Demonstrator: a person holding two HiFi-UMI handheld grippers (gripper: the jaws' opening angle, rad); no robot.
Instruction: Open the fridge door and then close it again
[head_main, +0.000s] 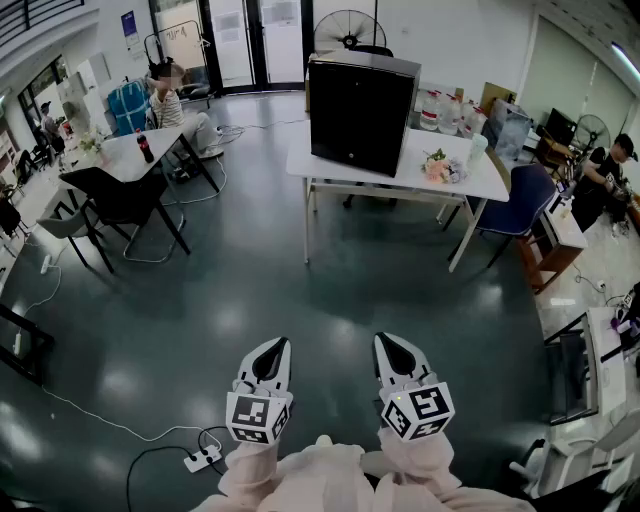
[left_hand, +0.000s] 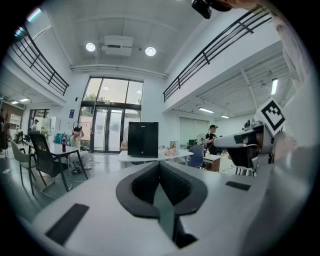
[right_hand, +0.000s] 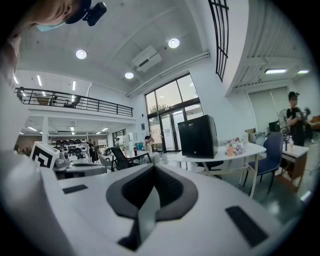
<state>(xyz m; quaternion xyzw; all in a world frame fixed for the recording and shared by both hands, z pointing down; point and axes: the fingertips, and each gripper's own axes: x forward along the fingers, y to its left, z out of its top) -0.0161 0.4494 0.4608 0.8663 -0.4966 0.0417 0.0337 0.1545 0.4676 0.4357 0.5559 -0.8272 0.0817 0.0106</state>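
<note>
Fingers on the left gripper (head_main: 270, 358) and the right gripper (head_main: 396, 356) are pressed together with nothing between them. Each pair forms a smooth white shell that tapers to a point around black textured padding. Both grippers hover side by side over the glossy dark floor (head_main: 200, 320). Well ahead, the boxy black fridge (head_main: 360, 110) stands shut on a white rectangular worktop (head_main: 470, 180).
</note>
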